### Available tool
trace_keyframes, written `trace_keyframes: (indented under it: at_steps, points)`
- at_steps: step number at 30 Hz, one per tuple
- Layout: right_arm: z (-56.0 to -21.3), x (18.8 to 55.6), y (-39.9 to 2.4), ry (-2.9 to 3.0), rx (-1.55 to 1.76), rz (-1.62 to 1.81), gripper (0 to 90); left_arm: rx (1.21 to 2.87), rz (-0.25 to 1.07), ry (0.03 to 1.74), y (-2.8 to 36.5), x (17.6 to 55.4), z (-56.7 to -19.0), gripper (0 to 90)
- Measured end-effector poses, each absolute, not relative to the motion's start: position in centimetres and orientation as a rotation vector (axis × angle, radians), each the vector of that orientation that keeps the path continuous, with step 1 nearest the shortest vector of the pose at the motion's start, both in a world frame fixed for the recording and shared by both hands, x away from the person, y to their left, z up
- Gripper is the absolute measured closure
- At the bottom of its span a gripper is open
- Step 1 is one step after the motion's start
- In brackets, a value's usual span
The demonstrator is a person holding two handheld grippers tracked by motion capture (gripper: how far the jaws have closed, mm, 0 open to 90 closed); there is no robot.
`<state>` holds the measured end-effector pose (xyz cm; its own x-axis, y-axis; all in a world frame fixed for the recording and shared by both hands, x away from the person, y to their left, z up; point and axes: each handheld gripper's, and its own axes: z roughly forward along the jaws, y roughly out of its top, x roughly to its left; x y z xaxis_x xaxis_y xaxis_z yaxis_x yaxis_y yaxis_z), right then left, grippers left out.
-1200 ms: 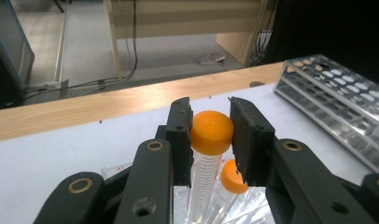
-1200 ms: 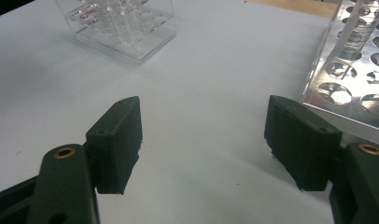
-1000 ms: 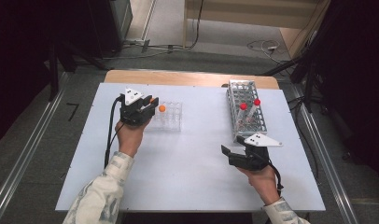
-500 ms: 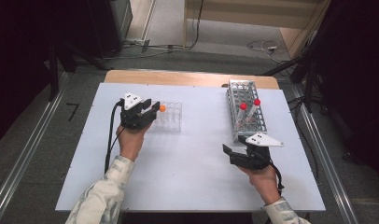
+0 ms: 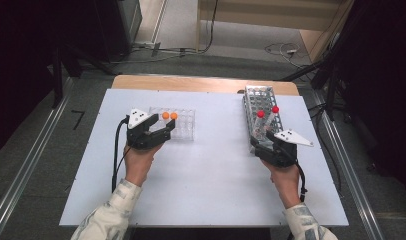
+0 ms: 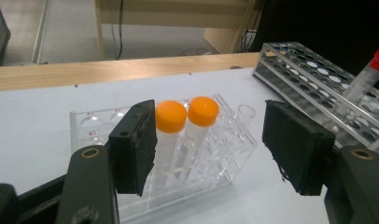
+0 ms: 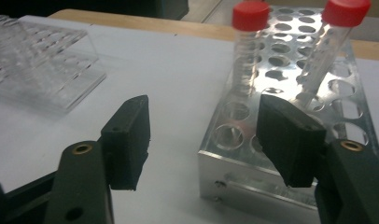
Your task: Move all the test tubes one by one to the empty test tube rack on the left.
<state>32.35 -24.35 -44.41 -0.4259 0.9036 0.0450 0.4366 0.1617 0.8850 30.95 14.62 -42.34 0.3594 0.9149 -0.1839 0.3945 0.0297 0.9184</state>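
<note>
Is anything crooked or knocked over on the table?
One red-capped tube leans sideways in the metal rack, while the other red-capped tube beside it stands straighter. Nothing is spilled or knocked over; the two orange-capped tubes stand neatly in the clear rack.

Grey floor (image 5: 181, 30), perhaps carpeted, beyond white table (image 5: 211, 190)

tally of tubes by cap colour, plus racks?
Orange-capped tubes, in the clear plastic rack: 2
Red-capped tubes, in the metal rack: 2
Racks: 2
Total: 4 tubes and 2 racks, 6 things.
</note>
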Motion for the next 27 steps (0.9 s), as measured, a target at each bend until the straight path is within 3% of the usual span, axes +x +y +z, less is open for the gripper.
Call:
trace_keyframes:
  at_steps: [13,27]
  points:
    - [-44.1,37.0,-23.1,1.869,1.281,1.129,46.4,1.558,0.611,1.208,15.4,29.5,-42.1,27.9]
    - [-45.4,38.6,-22.4,1.882,1.321,1.096,58.7,1.564,0.605,1.209,15.4,29.5,-42.3,27.0]
